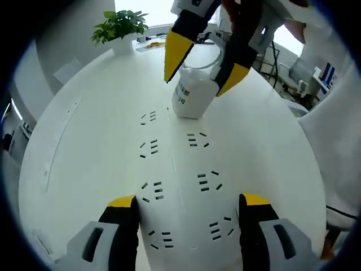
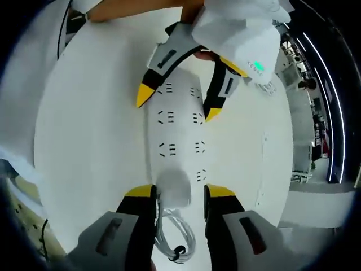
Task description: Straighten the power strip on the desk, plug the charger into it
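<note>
White desk carries a white power strip lying flat, its socket rows running lengthwise. At the strip's far end the right gripper clamps a white charger standing on the strip. At its near end the left gripper straddles it, jaws apart. A plant stands beyond; the charger's coiled cable is partly hidden.

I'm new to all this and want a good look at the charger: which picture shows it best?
The left gripper view: the white block-shaped charger stands on the white power strip, its printed side facing the camera, between the right gripper jaws. The right gripper view shows it blurred, close up.
</note>
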